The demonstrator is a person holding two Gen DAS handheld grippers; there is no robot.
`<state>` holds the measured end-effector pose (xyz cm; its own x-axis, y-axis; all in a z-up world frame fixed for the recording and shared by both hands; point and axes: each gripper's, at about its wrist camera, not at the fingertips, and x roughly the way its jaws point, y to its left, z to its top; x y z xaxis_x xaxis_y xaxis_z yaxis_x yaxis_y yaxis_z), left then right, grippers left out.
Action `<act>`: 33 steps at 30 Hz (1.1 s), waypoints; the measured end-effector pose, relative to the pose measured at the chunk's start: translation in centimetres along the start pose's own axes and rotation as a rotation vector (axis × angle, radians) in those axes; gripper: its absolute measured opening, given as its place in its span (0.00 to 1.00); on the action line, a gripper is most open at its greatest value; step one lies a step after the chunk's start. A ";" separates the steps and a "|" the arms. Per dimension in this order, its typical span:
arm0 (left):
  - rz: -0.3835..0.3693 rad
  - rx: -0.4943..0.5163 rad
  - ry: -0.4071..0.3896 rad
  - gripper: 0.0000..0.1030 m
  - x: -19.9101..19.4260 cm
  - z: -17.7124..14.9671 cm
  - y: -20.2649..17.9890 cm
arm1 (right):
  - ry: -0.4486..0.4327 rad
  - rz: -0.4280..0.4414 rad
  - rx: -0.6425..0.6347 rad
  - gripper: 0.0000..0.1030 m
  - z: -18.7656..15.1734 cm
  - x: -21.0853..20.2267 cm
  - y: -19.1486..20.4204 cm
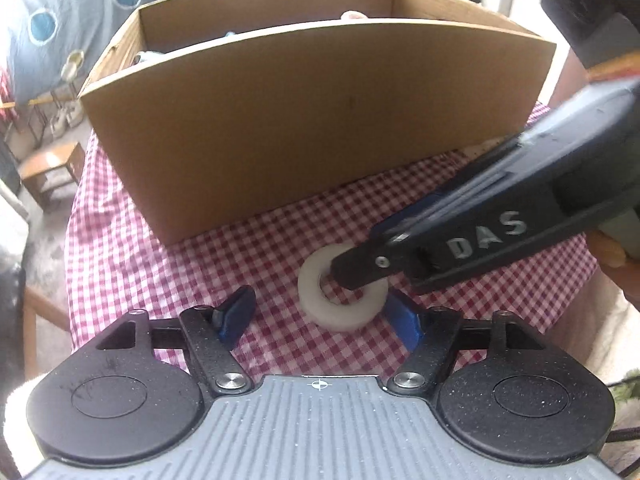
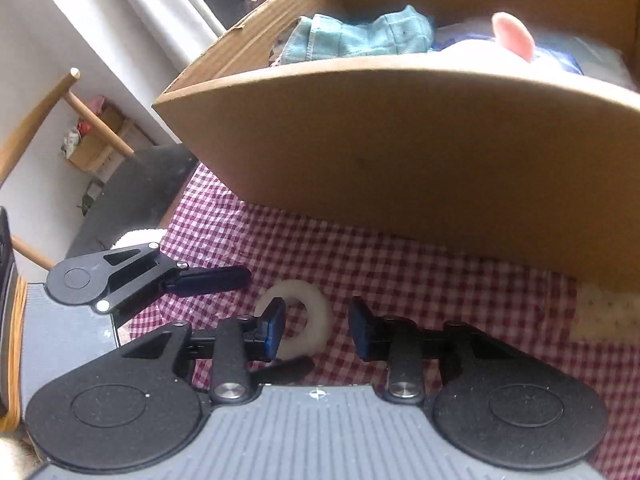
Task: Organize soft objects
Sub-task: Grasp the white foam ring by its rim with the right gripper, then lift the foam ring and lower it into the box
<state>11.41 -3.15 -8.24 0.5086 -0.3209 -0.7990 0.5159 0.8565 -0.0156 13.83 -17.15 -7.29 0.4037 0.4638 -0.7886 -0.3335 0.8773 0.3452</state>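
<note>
Pickup of the white, soft-looking ring from the red-checked cloth surface before the brown cardboard box is in hand: both the left tongs and the right tongs stand spread astride it, not yet pinching, so next one pair should close on its rim.

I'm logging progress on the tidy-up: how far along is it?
Done: a teal cloth and other soft items already lie in the cardboard box. In hand: both grippers, left and right, close in on the white ring on the checked tablecloth; neither grips it yet. Left: boxing the ring.
</note>
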 end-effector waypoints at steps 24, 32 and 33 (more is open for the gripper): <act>0.061 0.097 -0.188 0.47 -6.2 1.0 -2.3 | -0.229 -0.013 -0.125 0.16 0.4 -6.4 4.3; 0.076 0.163 -0.319 0.47 -10.0 4.1 -3.3 | -0.400 -0.016 -0.096 0.16 1.4 -12.2 2.9; 0.072 0.178 -0.335 0.47 -10.1 4.6 -3.6 | -0.420 -0.028 -0.095 0.16 1.6 -13.1 2.4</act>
<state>7.61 -4.89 2.67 0.7296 -0.4025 -0.5528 0.5676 0.8073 0.1614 9.10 -20.89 4.64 0.7189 0.4671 -0.5148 -0.3862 0.8841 0.2629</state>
